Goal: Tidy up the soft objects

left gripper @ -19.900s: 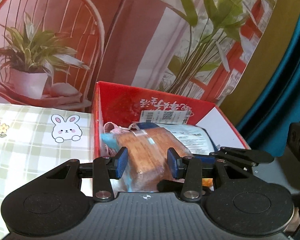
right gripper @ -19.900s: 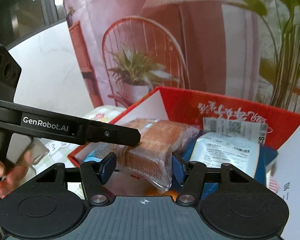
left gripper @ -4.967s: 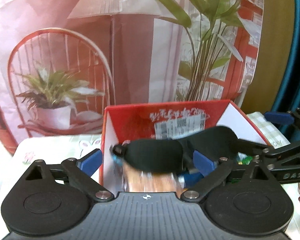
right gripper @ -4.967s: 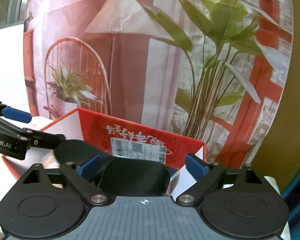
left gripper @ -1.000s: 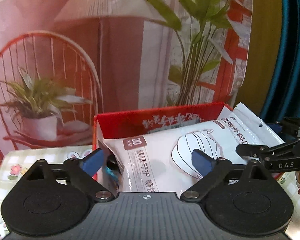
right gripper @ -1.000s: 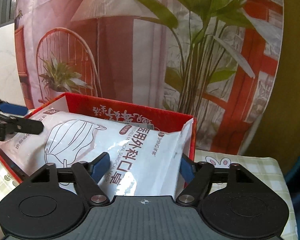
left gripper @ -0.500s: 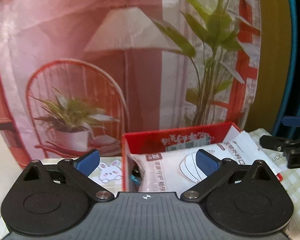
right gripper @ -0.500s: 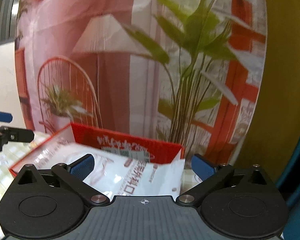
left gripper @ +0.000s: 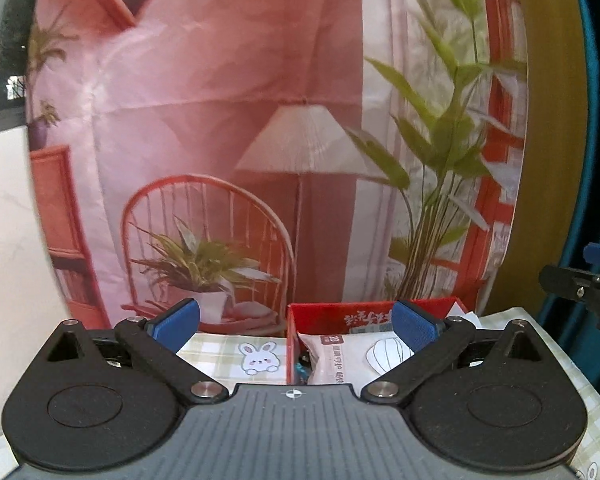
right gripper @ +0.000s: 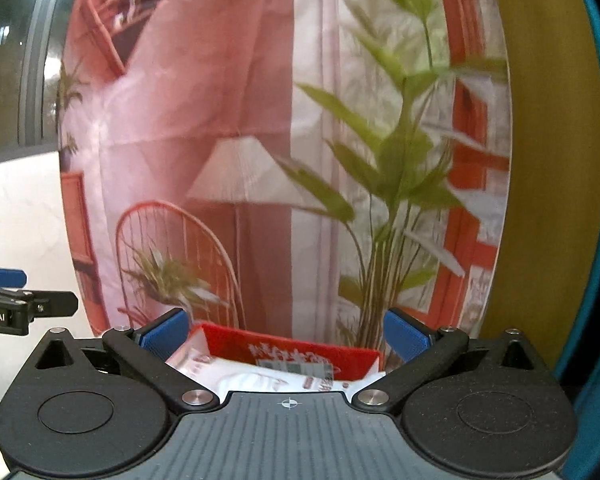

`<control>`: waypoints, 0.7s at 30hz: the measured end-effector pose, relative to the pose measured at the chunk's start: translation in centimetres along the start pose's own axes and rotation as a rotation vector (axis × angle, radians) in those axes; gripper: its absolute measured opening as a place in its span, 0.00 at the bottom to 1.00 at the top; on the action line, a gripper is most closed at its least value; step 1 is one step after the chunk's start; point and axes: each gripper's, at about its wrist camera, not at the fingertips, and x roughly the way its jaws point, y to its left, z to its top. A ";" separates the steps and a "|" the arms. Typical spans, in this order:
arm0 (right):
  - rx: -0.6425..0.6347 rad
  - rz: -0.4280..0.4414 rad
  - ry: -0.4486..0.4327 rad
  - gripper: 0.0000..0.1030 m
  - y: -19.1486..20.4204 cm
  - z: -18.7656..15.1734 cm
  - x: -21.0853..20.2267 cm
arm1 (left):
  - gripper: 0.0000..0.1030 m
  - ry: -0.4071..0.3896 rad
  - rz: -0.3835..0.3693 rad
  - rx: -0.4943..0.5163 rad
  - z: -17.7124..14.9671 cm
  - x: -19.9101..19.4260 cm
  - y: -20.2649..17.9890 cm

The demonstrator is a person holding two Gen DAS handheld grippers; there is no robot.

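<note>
A white pack of face masks (left gripper: 352, 354) lies on top of the other soft goods inside the red cardboard box (left gripper: 340, 312), low in both wrist views. From the right wrist the same mask pack (right gripper: 256, 378) and red box (right gripper: 300, 350) show just over the gripper body. My left gripper (left gripper: 296, 322) is open, high and back from the box, with nothing between its blue pads (left gripper: 414, 326). My right gripper (right gripper: 286, 332) is open too, empty, above and behind the box. Each gripper's tip shows at the edge of the other's view.
The box stands on a green checked cloth with rabbit stickers (left gripper: 256, 358). Behind it hangs a printed backdrop (left gripper: 260, 140) of a lamp, chair and plants. A blue curtain (left gripper: 596, 120) and an ochre strip fill the right side.
Both grippers have let go of the mask pack, opened wide, and risen up and back. The pack now rests in the box, which looks smaller and lower in both views.
</note>
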 end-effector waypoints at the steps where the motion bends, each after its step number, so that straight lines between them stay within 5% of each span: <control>1: 0.000 -0.003 -0.011 1.00 0.3 0.4 -0.8 | 1.00 -0.006 0.005 0.001 0.1 -0.6 0.1; 11: 0.028 -0.004 -0.067 1.00 1.4 2.5 -6.1 | 1.00 -0.081 0.051 -0.018 1.5 -7.2 0.8; 21: 0.008 -0.010 -0.065 1.00 2.0 2.4 -8.0 | 1.00 -0.099 0.064 -0.036 1.2 -8.8 1.2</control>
